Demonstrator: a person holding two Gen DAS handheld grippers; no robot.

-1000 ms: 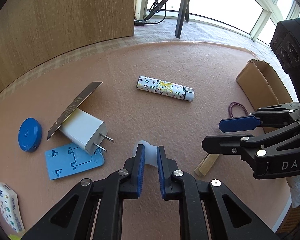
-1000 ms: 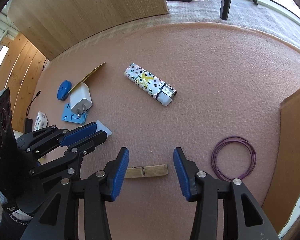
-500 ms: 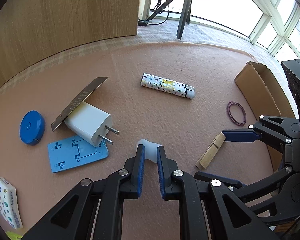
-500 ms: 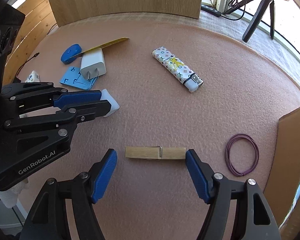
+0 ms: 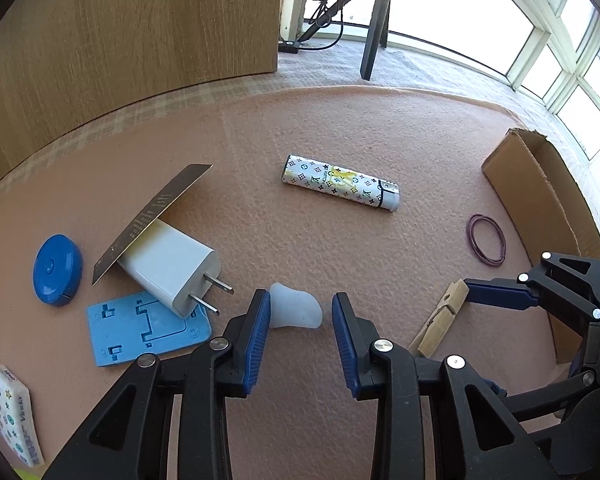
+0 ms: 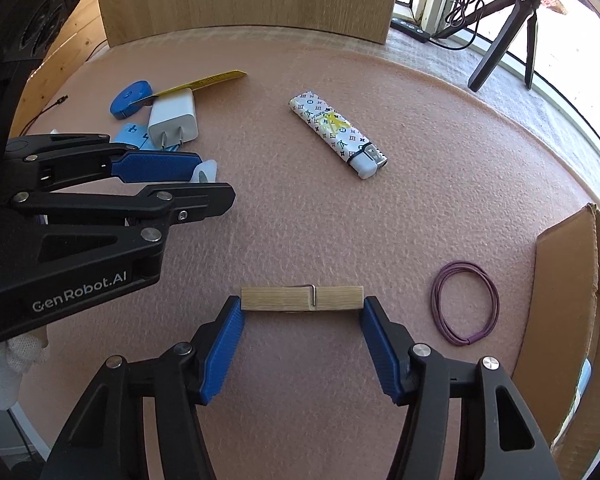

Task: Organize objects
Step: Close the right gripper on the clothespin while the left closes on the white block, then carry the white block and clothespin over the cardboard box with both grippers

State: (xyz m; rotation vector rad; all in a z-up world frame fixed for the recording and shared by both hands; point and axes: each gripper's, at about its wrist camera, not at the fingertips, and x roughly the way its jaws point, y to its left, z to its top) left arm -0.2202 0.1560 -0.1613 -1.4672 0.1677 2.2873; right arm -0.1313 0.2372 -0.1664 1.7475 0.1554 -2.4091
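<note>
On the pink mat, the left gripper is opening off the small white piece it pinched a second ago, leaving it lying there. Alongside, the right gripper closes endwise on the wooden clothespin, apparently next to be sorted.

Around the lighter the pink mat lies bare on every side, giving open passage. Left of the lighter, the white charger, blue stand and tape measure crowd together. Right of it, the cardboard box walls the edge, the purple band apparently just clear of it.
</note>
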